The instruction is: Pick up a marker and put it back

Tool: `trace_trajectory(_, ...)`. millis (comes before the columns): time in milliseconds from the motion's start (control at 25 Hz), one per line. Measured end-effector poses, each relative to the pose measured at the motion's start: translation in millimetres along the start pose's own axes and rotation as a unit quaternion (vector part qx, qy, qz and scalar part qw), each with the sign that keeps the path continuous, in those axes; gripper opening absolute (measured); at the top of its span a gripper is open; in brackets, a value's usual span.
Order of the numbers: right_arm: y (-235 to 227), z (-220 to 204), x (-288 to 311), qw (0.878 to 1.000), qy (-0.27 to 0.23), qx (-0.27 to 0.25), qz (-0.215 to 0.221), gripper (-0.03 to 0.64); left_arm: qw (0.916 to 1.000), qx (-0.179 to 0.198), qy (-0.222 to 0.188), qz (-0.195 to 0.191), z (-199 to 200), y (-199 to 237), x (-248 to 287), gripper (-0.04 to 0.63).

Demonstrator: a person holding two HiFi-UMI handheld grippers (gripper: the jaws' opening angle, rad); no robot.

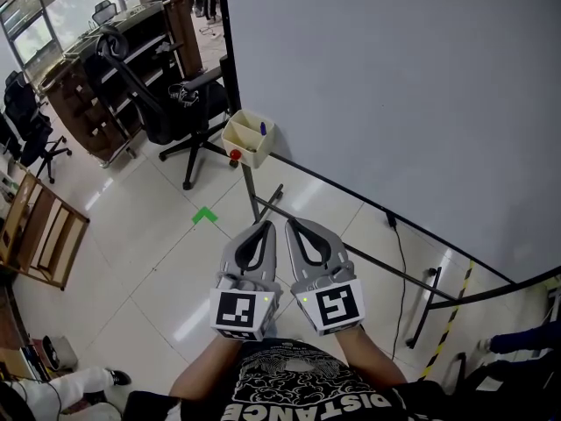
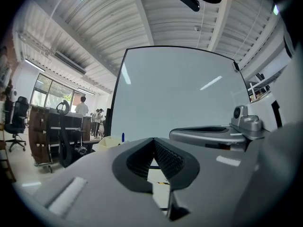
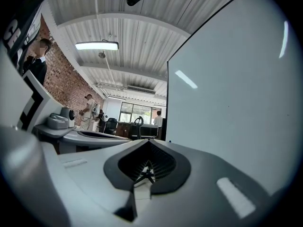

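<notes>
Left gripper (image 1: 266, 226) and right gripper (image 1: 291, 224), jaws pinched together and empty, side by side over open floor (image 1: 166, 261); marker (image 1: 262, 129) stands in tray (image 1: 241, 144) at whiteboard (image 1: 394, 86) lower corner.

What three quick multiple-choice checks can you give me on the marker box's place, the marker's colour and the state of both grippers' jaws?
1. Where is the cream open-topped box?
A) at a lower corner of the large white whiteboard
B) on the floor
C) on the black office chair

2. What colour is the marker standing in it?
A) green
B) blue
C) black

3. How are the left gripper and right gripper?
A) both shut, empty
B) both open
C) right holds the marker

Answers: A, the box hangs by the board's frame; B, a blue tip shows above the rim; A, each gripper view shows jaws meeting on nothing.
</notes>
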State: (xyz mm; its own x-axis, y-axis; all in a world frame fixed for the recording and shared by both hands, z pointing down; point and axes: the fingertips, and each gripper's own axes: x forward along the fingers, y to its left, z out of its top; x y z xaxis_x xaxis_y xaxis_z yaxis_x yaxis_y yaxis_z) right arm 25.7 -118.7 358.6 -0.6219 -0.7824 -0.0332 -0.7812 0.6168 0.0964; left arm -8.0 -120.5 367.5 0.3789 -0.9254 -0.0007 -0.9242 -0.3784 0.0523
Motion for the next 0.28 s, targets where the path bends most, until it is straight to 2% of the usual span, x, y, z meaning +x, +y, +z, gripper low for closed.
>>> trace_trajectory(280,0.5,0.8,-7.3,1.0,-0.001,0.0,0.001,0.0,0.9999,0.001,-0.011,0.003,-0.9,-5.5,-4.1,0.005)
